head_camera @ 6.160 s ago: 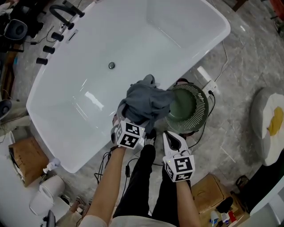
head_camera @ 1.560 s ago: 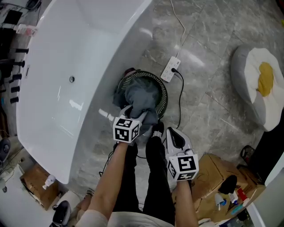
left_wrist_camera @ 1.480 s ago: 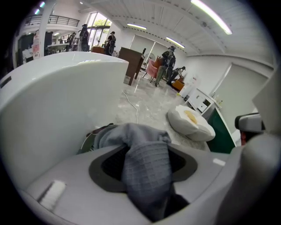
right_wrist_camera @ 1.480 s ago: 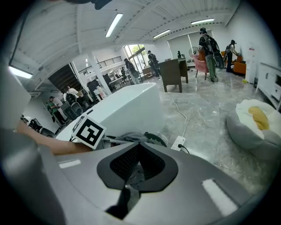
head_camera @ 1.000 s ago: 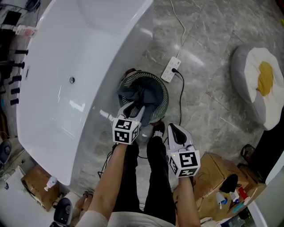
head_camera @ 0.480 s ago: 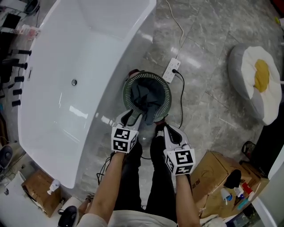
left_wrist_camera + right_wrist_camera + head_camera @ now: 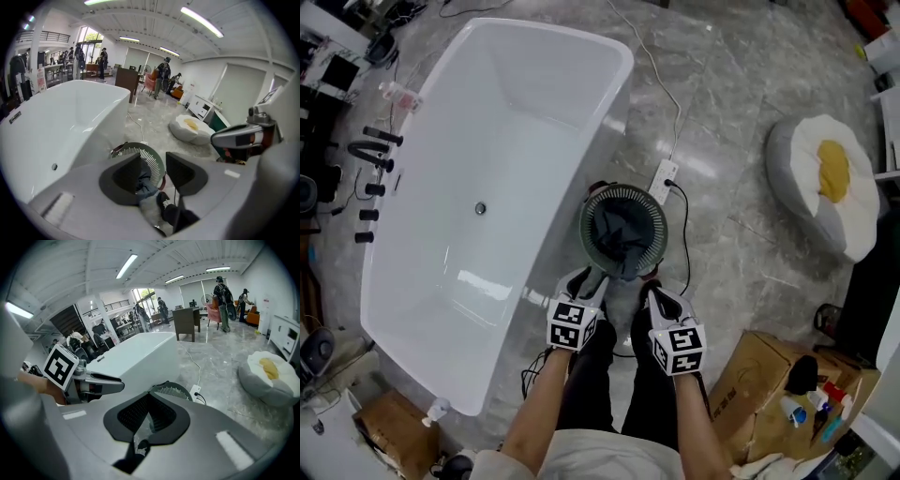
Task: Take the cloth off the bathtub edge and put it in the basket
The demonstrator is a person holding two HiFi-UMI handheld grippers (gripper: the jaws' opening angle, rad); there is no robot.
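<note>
The dark grey cloth (image 7: 619, 236) is being held crumpled inside the basket (image 7: 588, 228), fully below its rim. The basket, round, green and slatted, is being kept upright on the floor, just beside the long side of the white bathtub (image 7: 487, 141).

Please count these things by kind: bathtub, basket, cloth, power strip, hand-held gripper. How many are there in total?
Bathtub: 1
Basket: 1
Cloth: 1
Power strip: 1
Hand-held gripper: 2 (left hand-held gripper, right hand-held gripper)
Total: 6
</note>
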